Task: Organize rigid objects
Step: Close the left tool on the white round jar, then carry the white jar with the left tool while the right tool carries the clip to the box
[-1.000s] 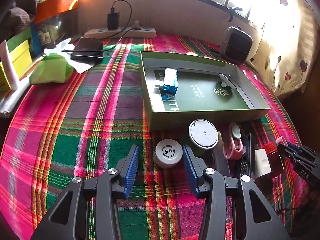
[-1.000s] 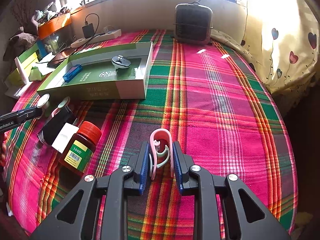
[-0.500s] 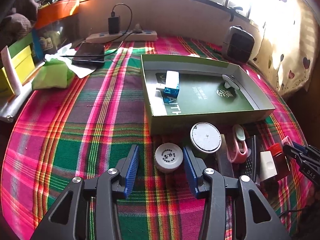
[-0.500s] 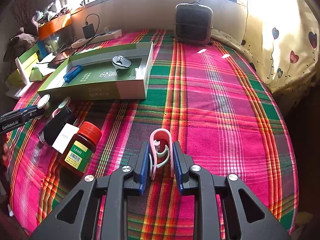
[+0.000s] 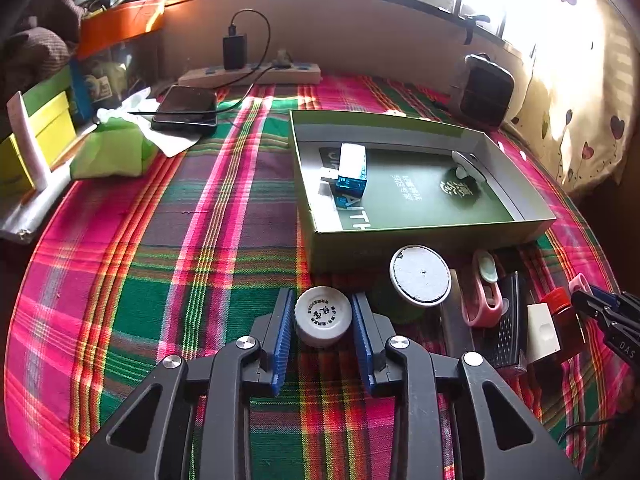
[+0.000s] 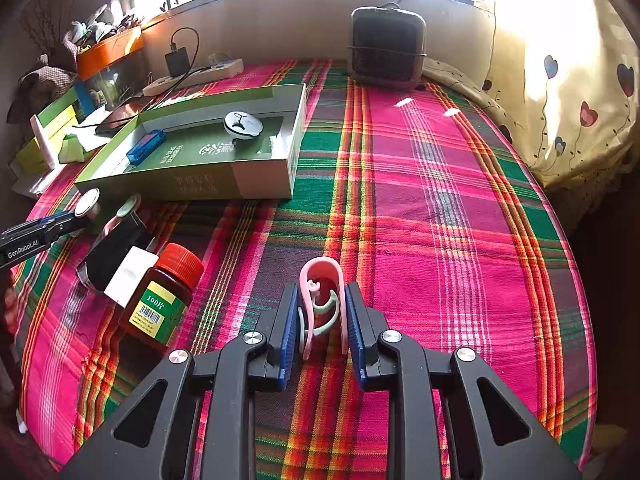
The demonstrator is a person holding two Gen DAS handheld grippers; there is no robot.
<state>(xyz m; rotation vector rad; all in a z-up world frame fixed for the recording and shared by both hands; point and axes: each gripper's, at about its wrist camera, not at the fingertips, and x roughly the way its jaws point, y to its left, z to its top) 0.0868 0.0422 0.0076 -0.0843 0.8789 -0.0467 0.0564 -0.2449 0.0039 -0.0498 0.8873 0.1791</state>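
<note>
Just in front of the open green cardboard box [image 5: 432,236], the left gripper [image 5: 322,328] is closing narrowly around a small white round-capped jar [image 5: 323,315], seemingly touching. The right gripper [image 6: 322,320], farther from it, pinches a pink plastic clip [image 6: 322,292] upright, likely for boxing.

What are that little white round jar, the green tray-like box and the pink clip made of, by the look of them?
The small white round jar looks like matte plastic: a ribbed cap edge with a printed top. The shallow green box seems to be printed cardboard, with thin folded walls and a slight sheen. The pink clip appears to be smooth moulded plastic, thin and curved, with a pale green inner piece.
</note>
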